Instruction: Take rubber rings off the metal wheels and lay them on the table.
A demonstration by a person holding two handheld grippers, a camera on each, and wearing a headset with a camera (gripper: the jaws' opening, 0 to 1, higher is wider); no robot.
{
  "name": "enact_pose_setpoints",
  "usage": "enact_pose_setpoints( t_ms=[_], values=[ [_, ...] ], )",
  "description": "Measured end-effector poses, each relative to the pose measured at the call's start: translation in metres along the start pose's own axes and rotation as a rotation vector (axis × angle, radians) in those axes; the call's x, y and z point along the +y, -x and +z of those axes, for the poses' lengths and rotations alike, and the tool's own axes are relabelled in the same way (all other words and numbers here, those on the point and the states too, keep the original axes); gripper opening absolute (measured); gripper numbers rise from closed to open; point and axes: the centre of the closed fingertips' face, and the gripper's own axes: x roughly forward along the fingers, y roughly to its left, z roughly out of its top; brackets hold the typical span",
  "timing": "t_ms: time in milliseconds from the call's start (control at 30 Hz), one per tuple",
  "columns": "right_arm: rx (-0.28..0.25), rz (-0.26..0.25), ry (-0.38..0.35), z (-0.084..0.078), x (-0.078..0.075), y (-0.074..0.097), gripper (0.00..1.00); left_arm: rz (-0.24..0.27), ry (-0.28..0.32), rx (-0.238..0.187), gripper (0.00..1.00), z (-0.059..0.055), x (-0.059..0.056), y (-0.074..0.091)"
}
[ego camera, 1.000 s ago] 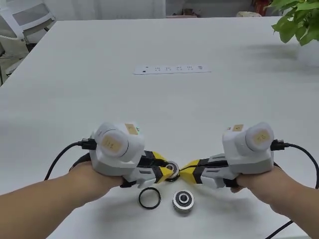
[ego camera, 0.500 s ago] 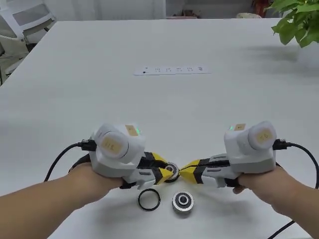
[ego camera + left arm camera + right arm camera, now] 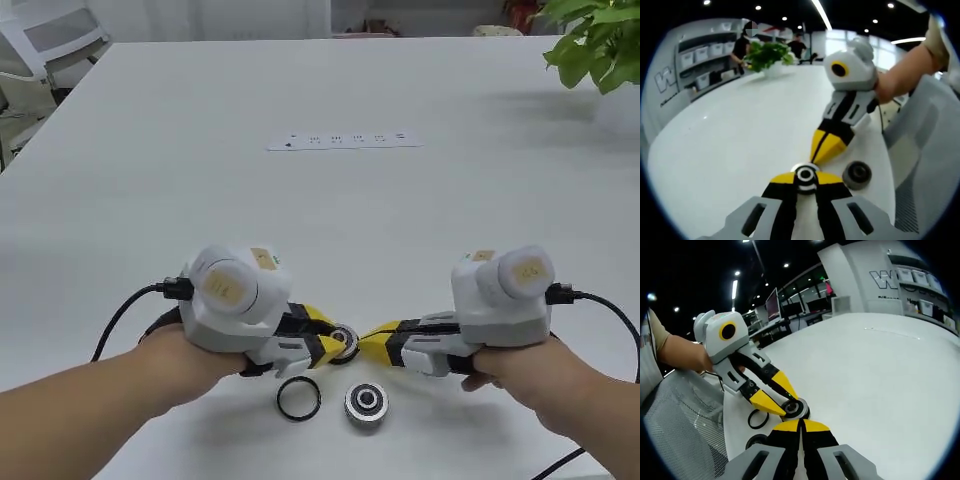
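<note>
My left gripper is shut on a small metal wheel held just above the white table. My right gripper comes in from the right with its jaws shut, its yellow tip touching that wheel's rim. The left gripper view has the wheel between my own jaws and the right gripper's tip against it. The right gripper view has the wheel just past my shut jaws. A loose black rubber ring lies on the table below the left gripper. A second wheel lies beside it.
A white power strip lies mid-table farther back. A green plant stands at the far right corner and a chair at the far left edge. Black cables trail from both grippers towards me.
The right gripper has rolled slightly in the hand. Both grippers stay at the held wheel; the ring and second wheel have not moved.
</note>
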Motion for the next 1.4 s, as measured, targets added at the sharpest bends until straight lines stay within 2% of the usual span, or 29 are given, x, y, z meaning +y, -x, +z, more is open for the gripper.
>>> enact_pose_setpoints(
  t_ms=[100, 233, 467, 867, 1200, 1300, 1400],
  values=[
    [-0.004, -0.006, 0.007, 0.001, -0.001, 0.000, 0.00, -0.015, 0.000, 0.000, 0.18, 0.000, -0.002, 0.000],
    [-0.009, -0.011, 0.007, 0.002, -0.003, 0.000, 0.00, -0.024, -0.033, 0.003, 0.25, 0.000, -0.007, -0.002],
    [-0.009, -0.007, 0.011, 0.002, -0.002, 0.001, 0.00, -0.029, 0.004, -0.002, 0.26, 0.002, -0.006, -0.002],
    [-0.002, -0.002, 0.020, 0.002, 0.000, 0.000, 0.00, -0.011, 0.025, -0.002, 0.18, 0.002, 0.000, -0.002],
    [0.001, -0.003, 0.024, 0.003, -0.001, -0.001, 0.00, 0.002, -0.003, 0.004, 0.14, 0.001, 0.003, -0.002],
    [-0.005, -0.002, 0.009, 0.003, -0.001, 0.000, 0.00, 0.004, -0.008, 0.005, 0.14, 0.001, 0.002, -0.002],
    [-0.040, 0.006, -0.052, 0.008, 0.000, 0.000, 0.00, 0.008, -0.007, 0.007, 0.14, 0.001, 0.003, -0.001]
  ],
)
